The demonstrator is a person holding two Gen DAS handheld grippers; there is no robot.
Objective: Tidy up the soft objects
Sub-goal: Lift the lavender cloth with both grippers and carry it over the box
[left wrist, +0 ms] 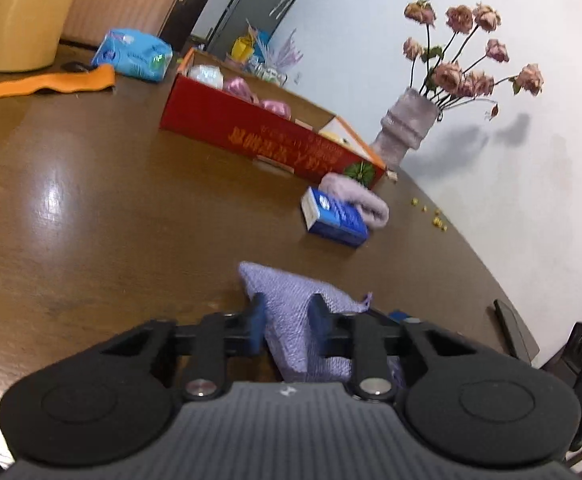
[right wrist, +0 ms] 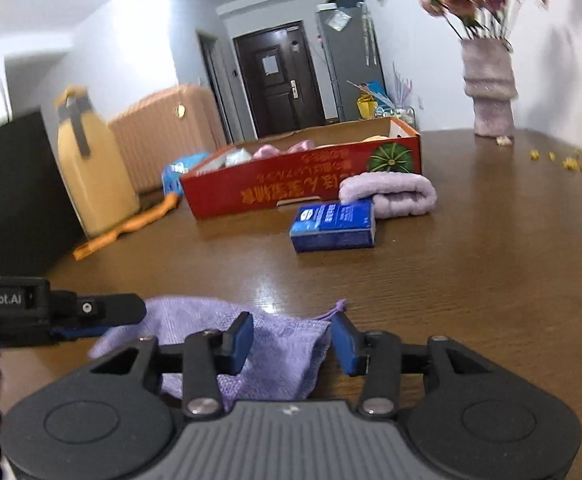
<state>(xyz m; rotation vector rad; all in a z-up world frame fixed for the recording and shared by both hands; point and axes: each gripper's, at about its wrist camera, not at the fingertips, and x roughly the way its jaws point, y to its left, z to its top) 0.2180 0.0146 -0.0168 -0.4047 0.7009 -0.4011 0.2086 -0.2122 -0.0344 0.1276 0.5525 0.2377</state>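
A lilac knitted cloth lies on the brown table right in front of me. My left gripper is shut on it, the blue pads pinching a raised fold. In the right wrist view the same cloth lies flat between the spread pads of my right gripper, which is open; its right pad stands clear of the cloth's edge. The left gripper reaches in from the left over the cloth's far corner. A rolled lilac towel lies against the red cardboard box, which holds pink soft items.
A blue carton lies before the towel. A vase of dried roses stands back right, with yellow crumbs near it. At the left are a yellow jug, a black bag, an orange strap and a blue tissue pack.
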